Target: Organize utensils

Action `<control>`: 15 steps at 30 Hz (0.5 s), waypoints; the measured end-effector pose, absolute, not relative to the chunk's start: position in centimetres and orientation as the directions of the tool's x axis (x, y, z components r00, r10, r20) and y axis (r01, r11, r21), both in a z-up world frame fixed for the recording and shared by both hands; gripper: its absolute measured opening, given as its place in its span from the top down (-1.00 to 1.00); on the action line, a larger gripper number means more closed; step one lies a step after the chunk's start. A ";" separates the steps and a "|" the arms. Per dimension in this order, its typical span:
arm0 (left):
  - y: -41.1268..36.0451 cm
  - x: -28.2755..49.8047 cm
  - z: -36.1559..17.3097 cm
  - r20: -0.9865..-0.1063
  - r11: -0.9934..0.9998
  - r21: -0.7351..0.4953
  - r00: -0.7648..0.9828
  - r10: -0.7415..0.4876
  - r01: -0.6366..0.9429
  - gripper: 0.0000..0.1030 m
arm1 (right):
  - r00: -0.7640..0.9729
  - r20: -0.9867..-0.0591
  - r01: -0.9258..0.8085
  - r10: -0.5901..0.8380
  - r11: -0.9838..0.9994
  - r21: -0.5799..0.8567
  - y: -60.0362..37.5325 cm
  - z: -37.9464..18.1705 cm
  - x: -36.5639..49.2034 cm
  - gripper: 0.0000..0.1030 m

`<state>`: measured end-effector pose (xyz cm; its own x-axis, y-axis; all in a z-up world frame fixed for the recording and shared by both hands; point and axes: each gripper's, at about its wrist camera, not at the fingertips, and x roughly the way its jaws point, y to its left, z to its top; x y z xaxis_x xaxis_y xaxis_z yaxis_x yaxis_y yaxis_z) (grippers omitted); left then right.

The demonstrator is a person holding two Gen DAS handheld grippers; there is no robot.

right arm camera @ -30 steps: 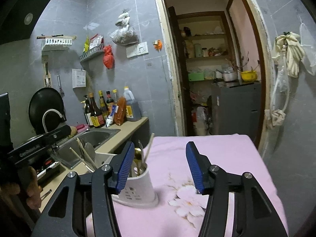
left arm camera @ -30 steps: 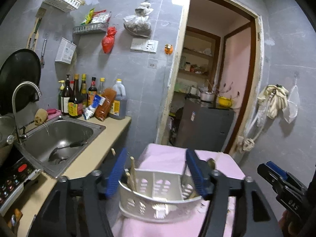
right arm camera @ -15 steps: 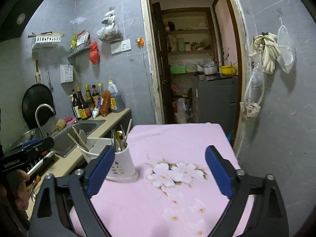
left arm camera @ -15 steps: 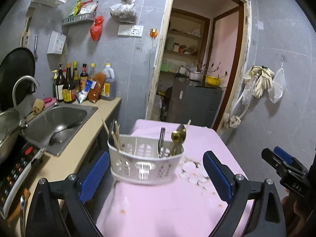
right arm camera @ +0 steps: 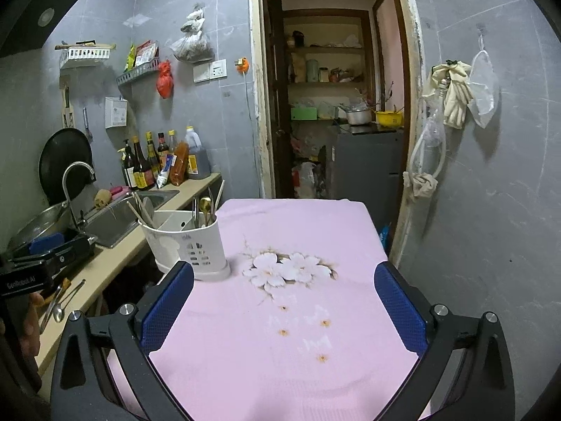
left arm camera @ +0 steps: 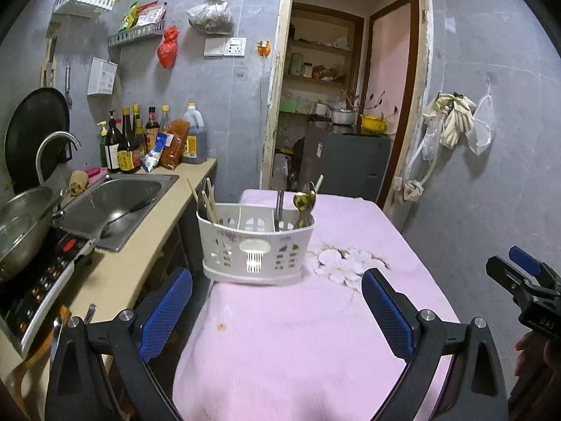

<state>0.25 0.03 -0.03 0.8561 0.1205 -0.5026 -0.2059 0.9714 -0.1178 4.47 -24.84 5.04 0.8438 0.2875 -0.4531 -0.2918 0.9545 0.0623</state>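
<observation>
Now | white perforated plastic utensil caddy (left arm camera: 256,245): chopsticks (left arm camera: 208,203) at 9 o'clock, gold spoon (left arm camera: 302,200) at 3 | left gripper (left arm camera: 277,310) wide, empty | right gripper (right arm camera: 284,307) opening, empty

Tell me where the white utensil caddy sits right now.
The white utensil caddy stands upright at the left edge of the pink tablecloth, beside the counter with the sink, left of the printed flowers.

Grey tiled walls (left arm camera: 491,193) are seen throughout. A beige counter (left arm camera: 115,277) with steel sink (left arm camera: 115,207) is set at left. An open doorway (right arm camera: 333,105) is flanked by shelves (right arm camera: 326,49) inside.
</observation>
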 end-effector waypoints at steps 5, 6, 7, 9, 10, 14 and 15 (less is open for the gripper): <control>-1.0 -0.8 -0.5 -0.510 0.979 -0.099 0.853 0.106 -0.181 -0.90 | 0.846 -0.452 -0.285 0.284 0.956 0.066 -25.5 5.2 3.4 -0.97; -1.1 -1.0 -0.5 -0.507 0.980 -0.091 0.856 0.106 -0.176 -0.90 | 0.844 -0.454 -0.289 0.287 0.955 0.067 -25.5 5.1 3.3 -0.97; -1.2 -1.1 -0.4 -0.503 0.981 -0.089 0.858 0.107 -0.174 -0.90 | 0.841 -0.455 -0.296 0.292 0.953 0.066 -25.4 5.1 3.1 -0.97; -1.1 -1.2 -0.3 -0.496 0.981 -0.092 0.862 0.105 -0.173 -0.90 | 0.838 -0.456 -0.305 0.300 0.950 0.064 -25.3 5.0 2.9 -0.97; -1.1 -1.2 -0.3 -0.493 0.980 -0.094 0.863 0.107 -0.175 -0.90 | 0.836 -0.456 -0.311 0.305 0.948 0.065 -25.3 5.0 2.9 -0.97; -0.7 -1.5 -0.1 -0.486 0.976 -0.106 0.867 0.114 -0.188 -0.90 | 0.838 -0.450 -0.312 0.308 0.948 0.068 -25.3 5.1 2.9 -0.97; -0.6 -1.6 -0.2 -0.485 0.976 -0.107 0.867 0.115 -0.189 -0.90 | 0.840 -0.447 -0.311 0.308 0.948 0.069 -25.3 5.2 2.8 -0.97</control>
